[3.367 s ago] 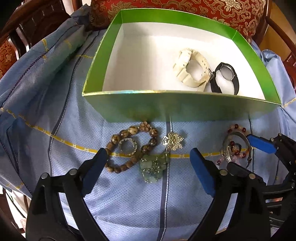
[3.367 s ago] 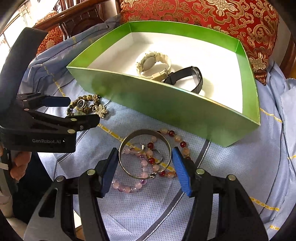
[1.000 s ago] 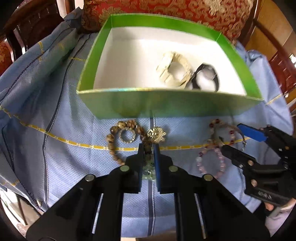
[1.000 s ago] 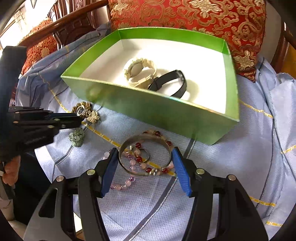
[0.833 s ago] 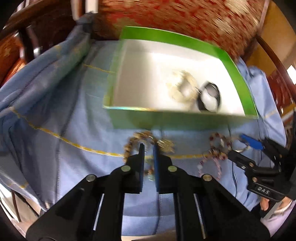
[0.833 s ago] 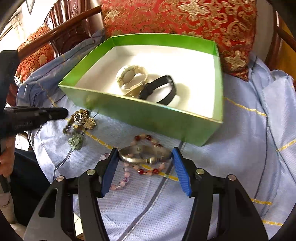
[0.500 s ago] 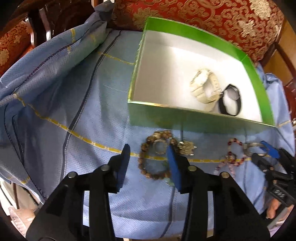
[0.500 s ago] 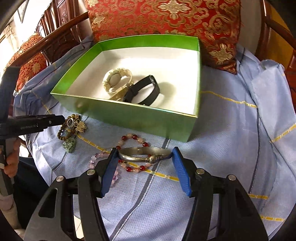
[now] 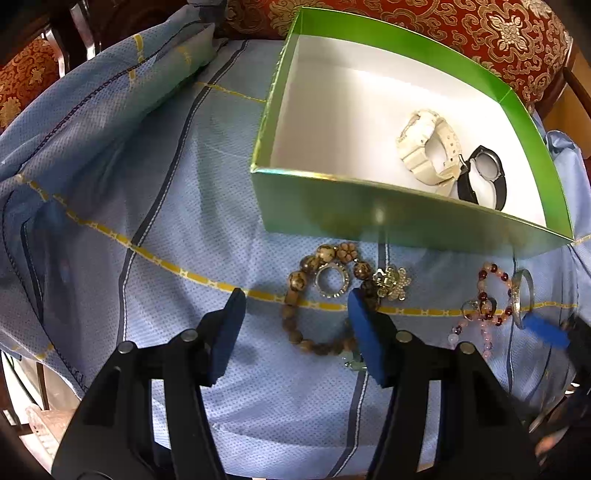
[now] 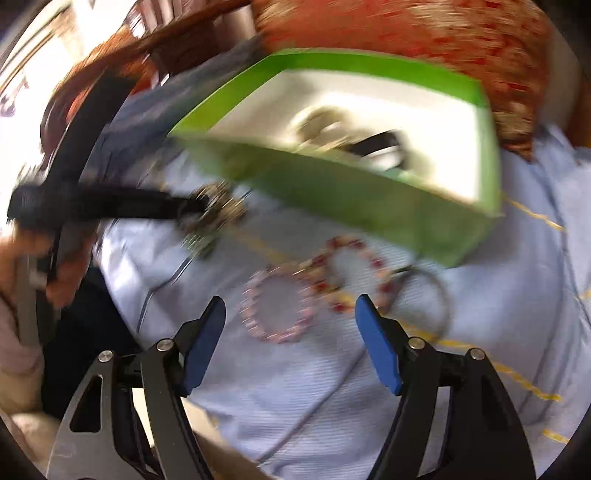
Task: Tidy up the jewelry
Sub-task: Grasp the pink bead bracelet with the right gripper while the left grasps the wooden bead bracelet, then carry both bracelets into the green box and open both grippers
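Observation:
A green box (image 9: 388, 218) with a white inside holds a white watch (image 9: 428, 146) and a black watch (image 9: 484, 177). On the blue cloth in front of it lie a brown bead bracelet (image 9: 295, 295), a sparkly ring (image 9: 331, 282) and a gold flower brooch (image 9: 391, 284). My left gripper (image 9: 295, 328) is open and empty, just above the brown bracelet. In the blurred right wrist view, my right gripper (image 10: 290, 336) is open and empty over a pink bead bracelet (image 10: 275, 310); a red bead bracelet (image 10: 354, 271) and a silver bangle (image 10: 424, 299) lie beside it.
A red and gold cushion (image 9: 461, 33) stands behind the box. Dark wooden chair frames (image 9: 66, 40) rise at the back left. The blue cloth (image 9: 129, 192) drops off at the near edge. A hand (image 10: 59, 266) holds the left gripper in the right wrist view.
My left gripper has opened and let go of the green stone piece. My right gripper has let go of the silver bangle, which now lies on the cloth to its right, and is moving fast.

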Tool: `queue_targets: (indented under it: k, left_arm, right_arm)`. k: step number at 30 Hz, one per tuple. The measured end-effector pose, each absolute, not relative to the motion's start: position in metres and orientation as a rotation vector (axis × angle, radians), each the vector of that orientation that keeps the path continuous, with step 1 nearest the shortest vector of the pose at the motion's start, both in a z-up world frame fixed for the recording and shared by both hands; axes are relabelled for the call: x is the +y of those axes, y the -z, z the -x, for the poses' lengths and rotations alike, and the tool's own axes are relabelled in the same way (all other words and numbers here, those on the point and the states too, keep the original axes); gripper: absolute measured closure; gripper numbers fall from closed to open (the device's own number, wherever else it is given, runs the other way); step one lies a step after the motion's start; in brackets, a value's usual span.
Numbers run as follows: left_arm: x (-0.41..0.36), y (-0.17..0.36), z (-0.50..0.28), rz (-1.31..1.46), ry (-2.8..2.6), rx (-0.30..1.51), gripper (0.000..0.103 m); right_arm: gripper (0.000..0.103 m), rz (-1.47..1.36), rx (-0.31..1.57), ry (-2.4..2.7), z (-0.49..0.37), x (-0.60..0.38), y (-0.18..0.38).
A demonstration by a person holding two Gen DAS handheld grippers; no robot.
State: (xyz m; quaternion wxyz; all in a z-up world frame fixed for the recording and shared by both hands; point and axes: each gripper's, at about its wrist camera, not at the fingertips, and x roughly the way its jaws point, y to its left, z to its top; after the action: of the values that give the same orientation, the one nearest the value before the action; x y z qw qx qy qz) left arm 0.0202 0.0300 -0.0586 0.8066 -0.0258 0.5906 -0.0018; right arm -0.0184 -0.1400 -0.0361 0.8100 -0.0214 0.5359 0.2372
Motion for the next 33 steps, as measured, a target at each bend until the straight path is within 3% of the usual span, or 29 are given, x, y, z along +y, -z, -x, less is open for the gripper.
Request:
queue_targets:
  k: [2,3,10,16,19,20,21,22,23,33]
  left_arm:
    - [0.032,0.059,-0.021,0.055,0.0,1.263,0.045]
    - [0.034,0.059,-0.021,0.057,-0.001,1.262,0.045]
    - [0.059,0.059,-0.025,0.144,-0.075,1.261,0.047]
    - [0.05,0.065,-0.026,0.037,-0.083,1.271,0.06]
    - [0.039,0.065,-0.026,-0.011,-0.07,1.263,0.065]
    - [0.037,0.065,-0.026,-0.012,-0.06,1.263,0.072]
    - [0.034,0.064,-0.025,-0.01,-0.044,1.264,0.087]
    - [0.031,0.063,-0.025,-0.011,-0.015,1.27,0.095]
    - [0.028,0.063,-0.025,-0.009,0.0,1.274,0.095]
    - [0.027,0.008,-0.012,0.13,0.159,1.182,0.095]
  right_arm:
    - [0.052,0.042,1.178,-0.543,0.021,-0.132,0.043]
    - [0.053,0.051,1.192,-0.541,0.021,-0.128,0.047]
    - [0.053,0.053,1.183,-0.471,0.015,-0.129,0.05]
    - [0.055,0.078,1.2,-0.426,0.011,-0.129,0.058]
    - [0.066,0.086,1.186,-0.441,0.013,-0.123,0.058]
    - [0.08,0.097,1.19,-0.439,0.014,-0.12,0.059]
    - [0.085,0.124,1.187,-0.427,0.016,-0.116,0.06]
    - [0.089,0.124,1.184,-0.438,0.016,-0.115,0.059]
    - [0.095,0.117,1.185,-0.444,0.016,-0.115,0.059]
    - [0.095,0.018,1.039,-0.479,0.023,-0.133,-0.003]
